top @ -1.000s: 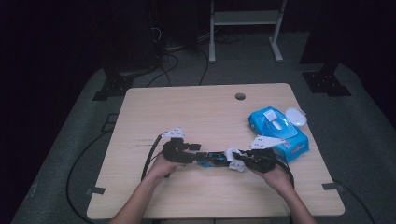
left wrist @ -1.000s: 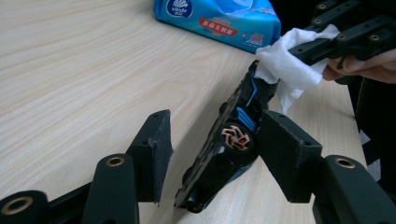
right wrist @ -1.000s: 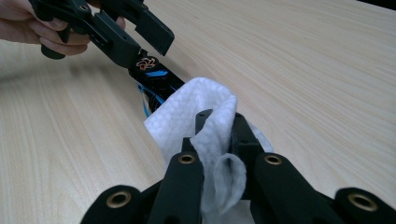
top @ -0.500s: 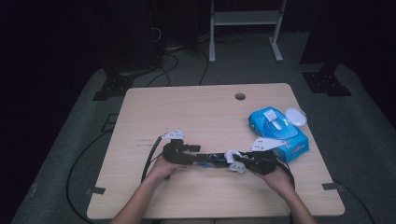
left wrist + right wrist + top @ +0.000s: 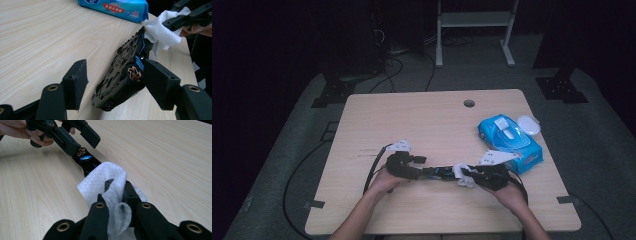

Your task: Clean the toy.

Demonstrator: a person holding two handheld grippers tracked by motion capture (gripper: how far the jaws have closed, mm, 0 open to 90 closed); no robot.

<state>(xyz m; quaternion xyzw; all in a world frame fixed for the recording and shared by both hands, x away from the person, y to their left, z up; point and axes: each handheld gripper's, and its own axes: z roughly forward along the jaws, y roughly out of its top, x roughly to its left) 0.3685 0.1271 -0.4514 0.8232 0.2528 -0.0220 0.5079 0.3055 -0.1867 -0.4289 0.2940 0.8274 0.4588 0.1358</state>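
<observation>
High view: toy car (image 5: 439, 171) mostly hidden btwn the 2 grippers, lower centre. Wipes pack (image 5: 113, 6) cut off at top edge, print too small to read. L gripper (image 5: 113, 82) jaws just been opening, car tilted btwn them, touching right pad, left pad clear. R gripper (image 5: 117, 195) clamped on white wipe (image 5: 106, 182), pressed to car's far end.

toy car (image 5: 439, 172) between both tongs | wipe (image 5: 463, 176) at its right end | wipes pack (image 5: 511, 143) behind, right
</observation>
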